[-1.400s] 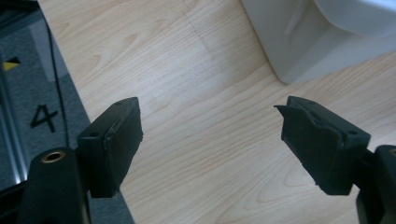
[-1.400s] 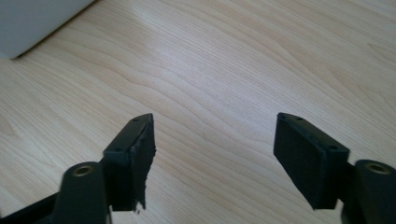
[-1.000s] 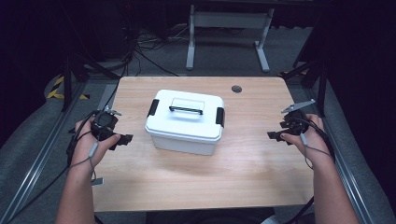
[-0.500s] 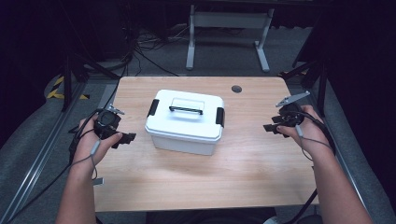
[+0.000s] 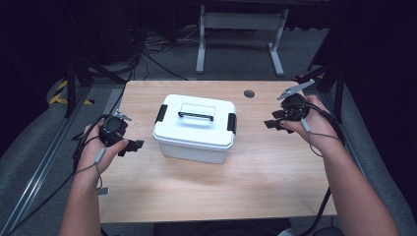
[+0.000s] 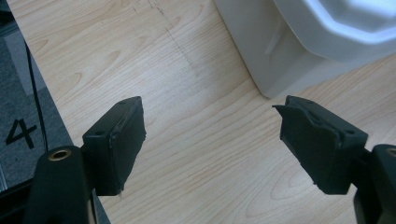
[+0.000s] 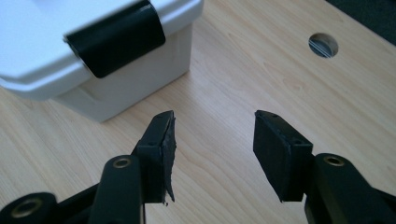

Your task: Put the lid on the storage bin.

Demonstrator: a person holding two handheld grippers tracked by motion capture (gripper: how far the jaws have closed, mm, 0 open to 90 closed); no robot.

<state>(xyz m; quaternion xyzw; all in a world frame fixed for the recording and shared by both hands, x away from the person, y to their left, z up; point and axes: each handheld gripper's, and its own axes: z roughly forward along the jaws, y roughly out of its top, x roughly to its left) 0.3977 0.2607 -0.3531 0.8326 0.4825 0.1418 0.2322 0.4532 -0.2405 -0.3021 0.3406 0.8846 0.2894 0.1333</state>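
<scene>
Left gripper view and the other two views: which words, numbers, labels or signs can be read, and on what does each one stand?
"4": a dark numeral on the grey floor beside the table edge, in the left gripper view.
White storage box: no readable label, brand or number in any view.
Grippers and wooden tabletop: no text visible.

White box (image 6: pixel 299 42) cut off by frame edges, lid blurred

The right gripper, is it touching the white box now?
Apart. In the right gripper view, bare wood lies between the open right gripper and the white box.
</scene>
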